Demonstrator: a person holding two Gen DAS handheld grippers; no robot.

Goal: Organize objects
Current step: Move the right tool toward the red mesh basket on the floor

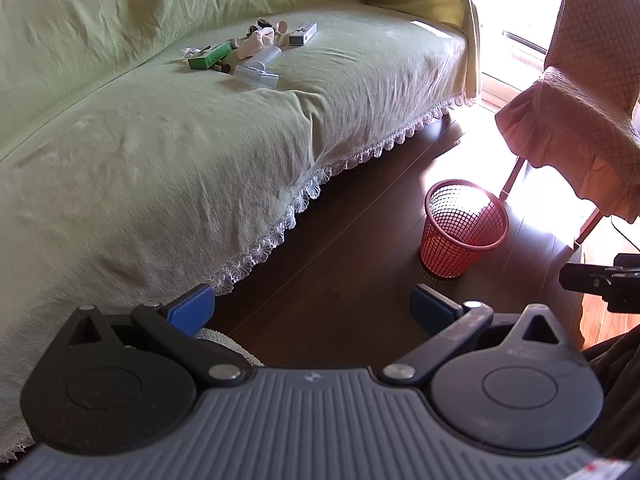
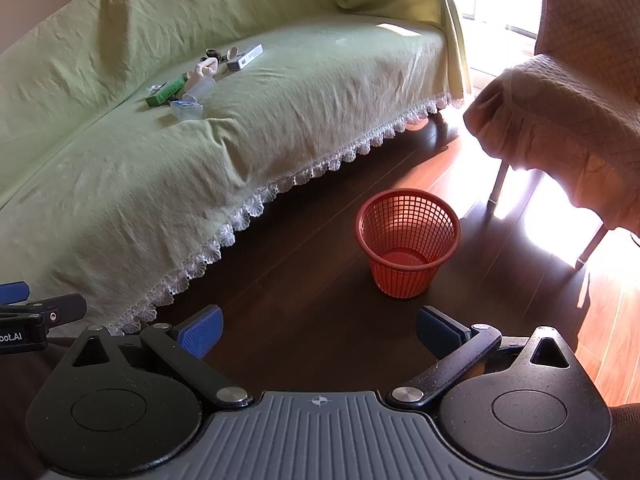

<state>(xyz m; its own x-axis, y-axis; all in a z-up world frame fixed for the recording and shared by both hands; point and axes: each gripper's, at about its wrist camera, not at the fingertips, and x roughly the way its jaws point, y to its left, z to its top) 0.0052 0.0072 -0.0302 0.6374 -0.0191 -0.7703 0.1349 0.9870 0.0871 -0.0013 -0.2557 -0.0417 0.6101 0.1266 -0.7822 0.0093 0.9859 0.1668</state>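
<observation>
Clutter pile (image 1: pixel 250 54) on sofa (image 1: pixel 160 152), well apart from red basket (image 2: pixel 408 242); left gripper (image 1: pixel 312 312) and right gripper (image 2: pixel 320 330) fingers apart, empty; approach step, reach to pile next.

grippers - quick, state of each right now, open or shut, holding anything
left gripper: open, holding nothing.
right gripper: open, holding nothing.
</observation>
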